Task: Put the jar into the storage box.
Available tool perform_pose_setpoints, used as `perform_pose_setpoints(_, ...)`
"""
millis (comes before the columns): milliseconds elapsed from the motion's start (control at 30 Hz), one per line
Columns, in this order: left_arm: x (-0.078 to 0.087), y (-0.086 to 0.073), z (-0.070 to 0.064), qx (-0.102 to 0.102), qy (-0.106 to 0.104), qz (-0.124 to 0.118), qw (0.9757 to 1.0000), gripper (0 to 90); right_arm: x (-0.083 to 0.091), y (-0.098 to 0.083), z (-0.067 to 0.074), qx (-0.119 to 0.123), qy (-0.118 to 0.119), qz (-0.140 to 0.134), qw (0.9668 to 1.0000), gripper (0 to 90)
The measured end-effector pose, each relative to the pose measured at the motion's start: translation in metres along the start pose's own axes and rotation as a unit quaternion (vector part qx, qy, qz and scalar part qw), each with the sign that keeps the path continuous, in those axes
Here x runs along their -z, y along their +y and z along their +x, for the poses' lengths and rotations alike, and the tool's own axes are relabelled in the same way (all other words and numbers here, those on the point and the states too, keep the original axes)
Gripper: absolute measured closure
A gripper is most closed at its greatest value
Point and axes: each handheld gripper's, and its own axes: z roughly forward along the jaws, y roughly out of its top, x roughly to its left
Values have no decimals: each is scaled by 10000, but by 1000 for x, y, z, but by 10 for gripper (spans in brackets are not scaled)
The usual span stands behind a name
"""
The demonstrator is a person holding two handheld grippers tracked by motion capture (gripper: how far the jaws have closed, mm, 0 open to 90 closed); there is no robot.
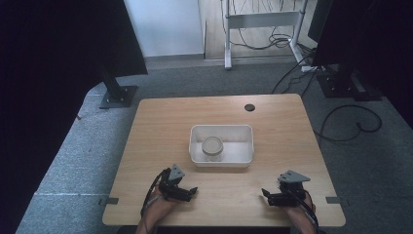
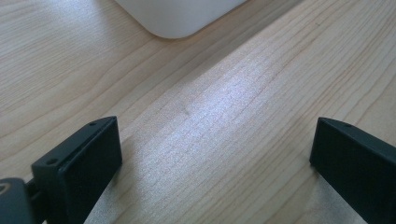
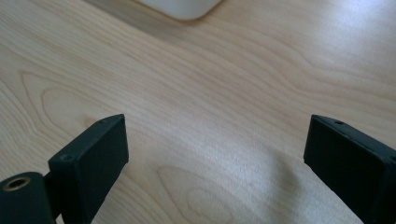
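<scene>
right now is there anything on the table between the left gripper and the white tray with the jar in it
No. In the high view, bare light wooden table lies between the left gripper and the white rectangular plastic tray holding the round lidded jar.

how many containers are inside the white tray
1: a round lidded jar stands in the left half of the white tray at mid-table. Nothing else shows inside from the high view.

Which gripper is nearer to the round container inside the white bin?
Left. The left gripper sits just below the round container, slightly left of it; the right gripper is farther off, below and right, beyond the white bin corner.
</scene>
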Motion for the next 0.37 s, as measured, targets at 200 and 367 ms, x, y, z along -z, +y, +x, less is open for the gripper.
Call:
perform_pose_setpoints(200, 0, 0, 0, -3, 0, 1, 10000, 20, -1, -7, 0, -12, -10, 132, 9999, 62)
perform_pose_setpoints(367, 0, 0, 0, -2, -1, 2, 10000, 20, -1, -9, 0, -10, -11, 196, 9998, 60)
